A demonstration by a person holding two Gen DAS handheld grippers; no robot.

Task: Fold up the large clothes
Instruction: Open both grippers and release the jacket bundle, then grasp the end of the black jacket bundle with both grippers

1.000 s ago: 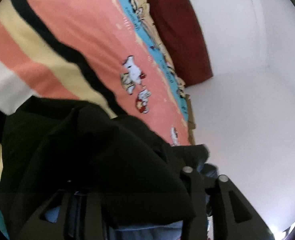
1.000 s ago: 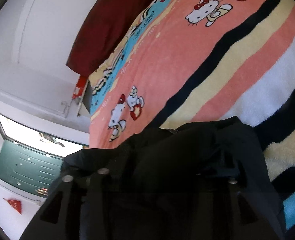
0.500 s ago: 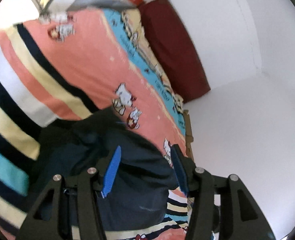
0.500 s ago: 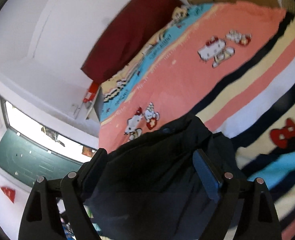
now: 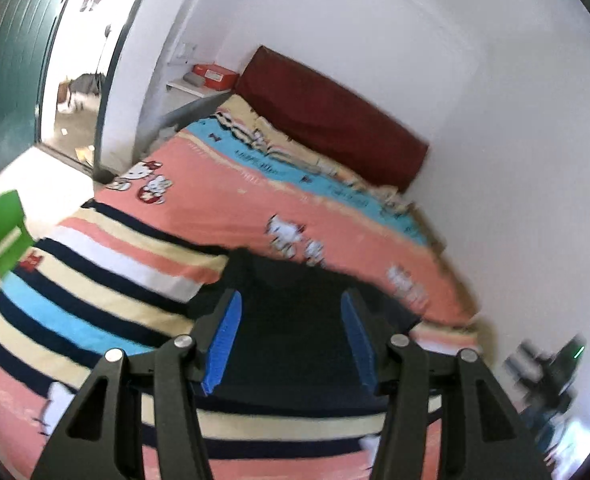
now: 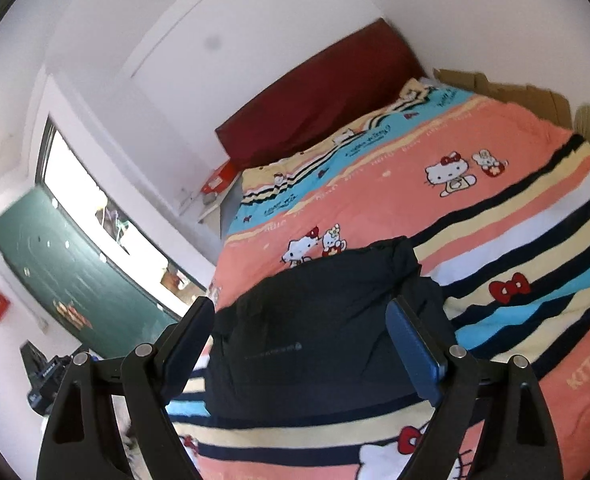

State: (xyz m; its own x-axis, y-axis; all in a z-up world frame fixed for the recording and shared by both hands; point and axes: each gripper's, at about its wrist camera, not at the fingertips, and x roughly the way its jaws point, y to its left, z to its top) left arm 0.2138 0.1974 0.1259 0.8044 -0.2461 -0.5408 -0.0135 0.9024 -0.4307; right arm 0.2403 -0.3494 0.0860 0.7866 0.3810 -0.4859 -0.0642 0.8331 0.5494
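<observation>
Across the striped bed [image 6: 515, 216] lies the folded dark garment [image 6: 315, 328], both my grippers' fingers [image 5: 223, 340] [image 6: 413, 354] apart and empty; I judge smoothing or another fold comes next.

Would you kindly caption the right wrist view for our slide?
Open right tool above a folded dark garment lying on a striped cartoon-cat blanket.

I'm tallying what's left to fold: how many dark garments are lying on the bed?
1. A single dark garment lies folded on the striped blanket near the bed's foot, below both open grippers, left gripper and right gripper. Anything outside the frames stays unseen.
</observation>
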